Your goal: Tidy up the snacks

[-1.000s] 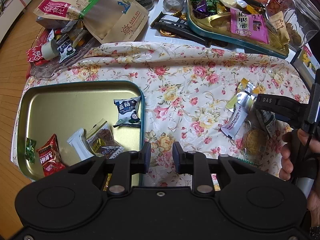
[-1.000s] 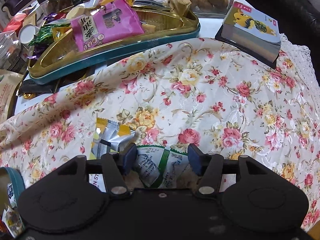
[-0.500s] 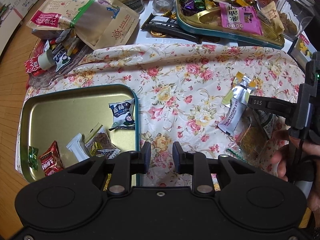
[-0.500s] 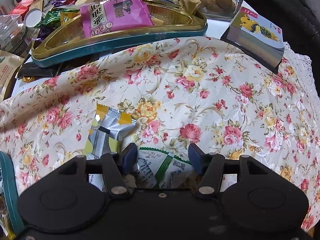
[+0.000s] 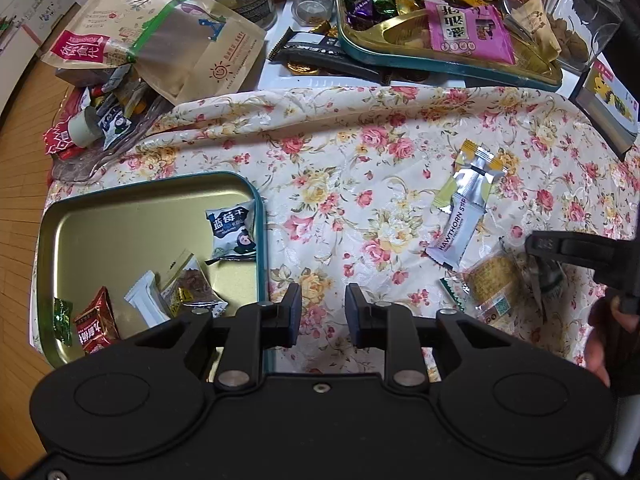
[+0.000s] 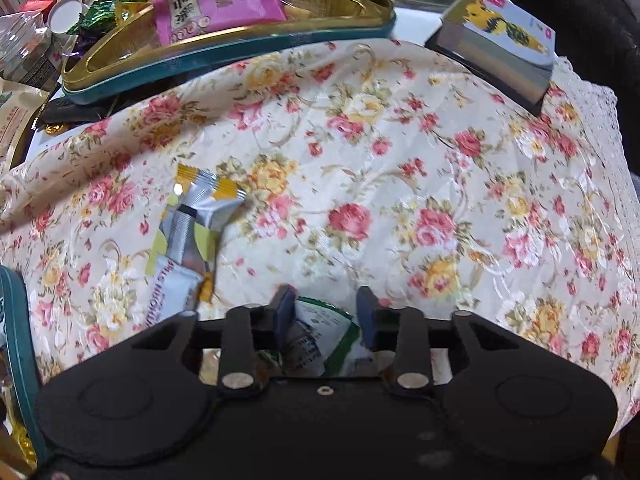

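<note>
A gold tray with a teal rim [image 5: 120,216] lies at the left on the floral cloth and holds several small snack packets [image 5: 232,232]. A silver and yellow hawthorn stick packet [image 5: 464,216] lies on the cloth at the right; it also shows in the right wrist view [image 6: 192,224]. Beside it lies a clear packet with a round yellow cookie [image 5: 492,284]. My right gripper [image 6: 325,312] is closing on the green-edged end of that cookie packet [image 6: 320,336], jaws narrowed around it. My left gripper [image 5: 319,312] is empty, jaws slightly apart, above the cloth by the tray's right rim.
A second teal tray [image 5: 440,52] full of sweets and a pink packet stands at the back. A large paper snack bag [image 5: 160,36], jars [image 5: 580,16] and a small box [image 6: 504,44] crowd the far edge. The table edge and wood floor [image 5: 16,152] are at the left.
My right gripper has narrowed its jaws around the cookie packet's end and drawn back toward the near side. My left gripper has lifted back a little; its jaws have not changed.
</note>
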`<state>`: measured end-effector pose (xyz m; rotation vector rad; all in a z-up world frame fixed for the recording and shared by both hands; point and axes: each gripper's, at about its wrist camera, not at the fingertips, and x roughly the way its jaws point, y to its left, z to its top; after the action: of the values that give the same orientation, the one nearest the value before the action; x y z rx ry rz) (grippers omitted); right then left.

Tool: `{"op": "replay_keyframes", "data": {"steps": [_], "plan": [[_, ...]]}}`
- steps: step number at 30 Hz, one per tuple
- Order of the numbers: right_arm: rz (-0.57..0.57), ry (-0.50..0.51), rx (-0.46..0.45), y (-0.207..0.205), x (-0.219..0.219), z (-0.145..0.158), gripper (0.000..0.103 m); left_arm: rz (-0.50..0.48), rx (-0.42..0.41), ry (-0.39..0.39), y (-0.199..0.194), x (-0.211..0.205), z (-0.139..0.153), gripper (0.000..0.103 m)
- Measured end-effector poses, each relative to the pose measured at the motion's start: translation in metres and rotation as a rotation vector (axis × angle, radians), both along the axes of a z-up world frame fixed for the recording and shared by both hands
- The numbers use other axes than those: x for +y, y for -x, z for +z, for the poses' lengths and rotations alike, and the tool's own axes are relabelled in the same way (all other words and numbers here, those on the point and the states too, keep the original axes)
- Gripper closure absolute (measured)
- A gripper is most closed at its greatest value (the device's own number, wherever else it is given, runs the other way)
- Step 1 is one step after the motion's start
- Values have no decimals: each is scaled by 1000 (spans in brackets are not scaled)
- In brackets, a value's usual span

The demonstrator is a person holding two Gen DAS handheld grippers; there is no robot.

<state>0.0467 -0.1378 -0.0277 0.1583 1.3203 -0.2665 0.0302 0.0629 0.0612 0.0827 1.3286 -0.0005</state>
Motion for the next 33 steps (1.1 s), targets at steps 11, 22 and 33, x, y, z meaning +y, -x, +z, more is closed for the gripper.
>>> {"op": "replay_keyframes", "data": {"steps": [11, 22, 33], "plan": [[-155, -190, 86, 34, -61, 3, 83, 4, 28, 32, -6, -17, -10, 68], [-136, -284, -38, 48, -83, 36, 60, 16, 68, 49, -13, -30, -22, 68], [-86, -206, 51, 47, -46, 9, 58, 4, 72, 55, -15, -36, -23, 68]]}}
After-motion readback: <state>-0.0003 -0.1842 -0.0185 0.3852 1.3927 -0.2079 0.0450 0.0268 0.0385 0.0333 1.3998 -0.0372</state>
